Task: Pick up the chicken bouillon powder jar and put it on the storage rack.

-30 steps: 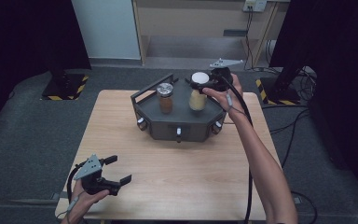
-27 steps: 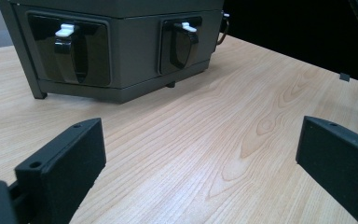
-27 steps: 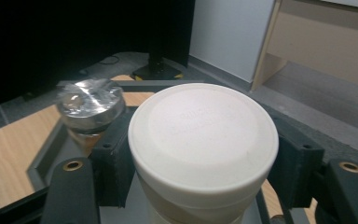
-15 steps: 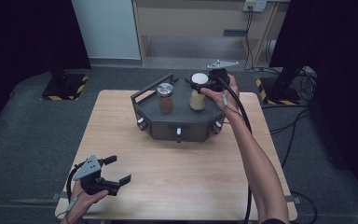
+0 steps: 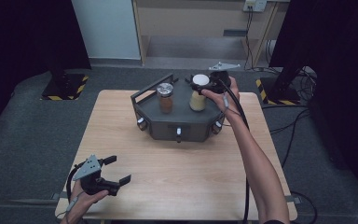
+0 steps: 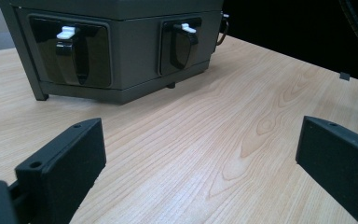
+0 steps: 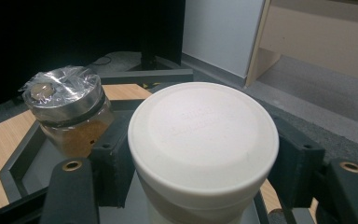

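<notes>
- The high view looks from above the person's side, forward and down, and takes in the whole light wooden table [image 5: 177, 186], the grey carpet and the shelving beyond.
- The left gripper view sits low, just above the tabletop near its front edge, facing along its own black jaws toward the dark grey six-sided metal stand [image 6: 121, 56], whose front panels it shares with the high view [image 5: 177, 126].
- The right gripper view hangs very close over the white-lidded round plastic jar [image 7: 203, 135], facing left across the stand toward the brown-filled glass jar with a silver metal lid [image 7: 67, 109]; the high view shows both jars [image 5: 198, 95] [image 5: 165, 98] from farther off.
</notes>
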`<state>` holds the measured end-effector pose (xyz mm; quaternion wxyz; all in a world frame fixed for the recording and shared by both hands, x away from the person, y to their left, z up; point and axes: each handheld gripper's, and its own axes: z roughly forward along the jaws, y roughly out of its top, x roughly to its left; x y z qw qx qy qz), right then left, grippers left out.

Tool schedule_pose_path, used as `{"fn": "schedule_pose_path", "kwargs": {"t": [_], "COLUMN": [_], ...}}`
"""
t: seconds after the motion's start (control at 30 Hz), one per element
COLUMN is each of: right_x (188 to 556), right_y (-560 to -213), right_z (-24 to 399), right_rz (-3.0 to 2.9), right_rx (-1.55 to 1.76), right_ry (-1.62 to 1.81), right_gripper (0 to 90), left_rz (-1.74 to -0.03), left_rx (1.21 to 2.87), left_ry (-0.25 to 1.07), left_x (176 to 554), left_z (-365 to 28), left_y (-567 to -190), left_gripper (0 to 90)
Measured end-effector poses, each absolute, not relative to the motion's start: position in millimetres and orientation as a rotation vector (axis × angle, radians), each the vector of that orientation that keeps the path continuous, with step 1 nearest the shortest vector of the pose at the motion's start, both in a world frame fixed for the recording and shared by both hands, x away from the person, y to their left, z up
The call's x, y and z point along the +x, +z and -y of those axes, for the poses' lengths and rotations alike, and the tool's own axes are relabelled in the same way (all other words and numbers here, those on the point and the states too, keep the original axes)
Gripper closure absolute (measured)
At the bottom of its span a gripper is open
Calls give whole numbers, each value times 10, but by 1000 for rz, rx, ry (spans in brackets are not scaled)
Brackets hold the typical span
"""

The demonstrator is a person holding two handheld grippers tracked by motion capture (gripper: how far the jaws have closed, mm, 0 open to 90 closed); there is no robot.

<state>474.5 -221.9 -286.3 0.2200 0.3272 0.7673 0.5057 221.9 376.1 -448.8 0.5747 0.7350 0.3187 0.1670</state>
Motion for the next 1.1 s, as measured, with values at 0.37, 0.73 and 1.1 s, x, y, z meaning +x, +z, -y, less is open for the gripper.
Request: {"fn": "schedule_pose_path", "kwargs": {"t": [0.37, 0.73, 1.1], "right_x": [4506, 4045, 3569], "right_y": [-2873, -2739, -2785], "right_z": [2323, 2694, 3015], "right_rz": [-2068, -2017, -1999], "right_rx": [896, 770, 686], "right_ry": [1456, 1558, 1663], "right_gripper": [45, 13, 12], "left_rz": [-735, -731, -731], "left_rx": [1724, 1729, 1731], "left_ry": [391, 391, 396], "left_x": [2212, 2212, 2198], "left_z": [-3758, -3738, -3736], "left_y": [-4479, -4474, -4467], "left_gripper": [4, 4, 4]}}
